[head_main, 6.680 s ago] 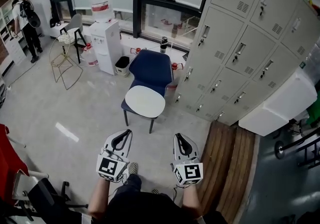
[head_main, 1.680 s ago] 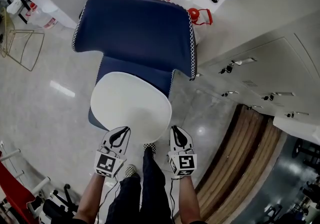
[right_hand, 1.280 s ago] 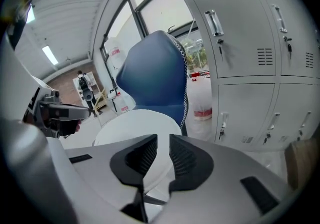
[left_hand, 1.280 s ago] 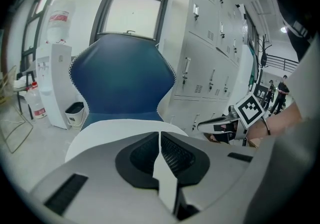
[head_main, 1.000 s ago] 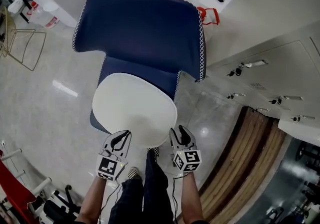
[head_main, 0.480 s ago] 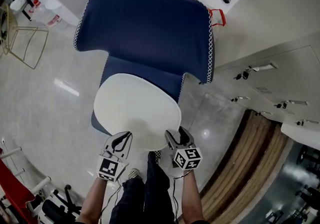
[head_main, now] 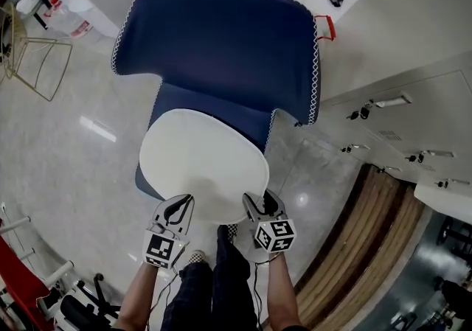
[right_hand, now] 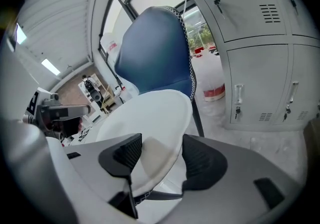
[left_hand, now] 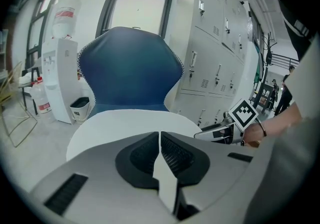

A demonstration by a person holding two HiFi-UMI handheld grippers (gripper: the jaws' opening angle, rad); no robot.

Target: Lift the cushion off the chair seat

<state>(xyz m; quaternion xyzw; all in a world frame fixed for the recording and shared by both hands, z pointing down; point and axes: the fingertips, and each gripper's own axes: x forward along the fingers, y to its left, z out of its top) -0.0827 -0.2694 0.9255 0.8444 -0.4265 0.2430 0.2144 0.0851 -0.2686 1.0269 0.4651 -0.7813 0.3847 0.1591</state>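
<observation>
The white cushion (head_main: 203, 164) lies on the blue chair (head_main: 221, 49) seat. The right gripper (head_main: 262, 201) straddles its front edge with jaws wide apart, seemingly not pressing. The left gripper (head_main: 184, 200), jaws together and empty, sits beside that edge.

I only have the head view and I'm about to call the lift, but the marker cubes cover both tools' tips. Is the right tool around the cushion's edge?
Observer: Yes. In the right gripper view the right tool is open, with the near edge of the white cushion between its jaws. It has not closed on the cushion.
Operator: And the left tool, is it set the same way?
Observer: No. The left gripper view shows the left tool shut, jaws together with nothing between them. The white cushion lies just ahead of its tips.
</observation>
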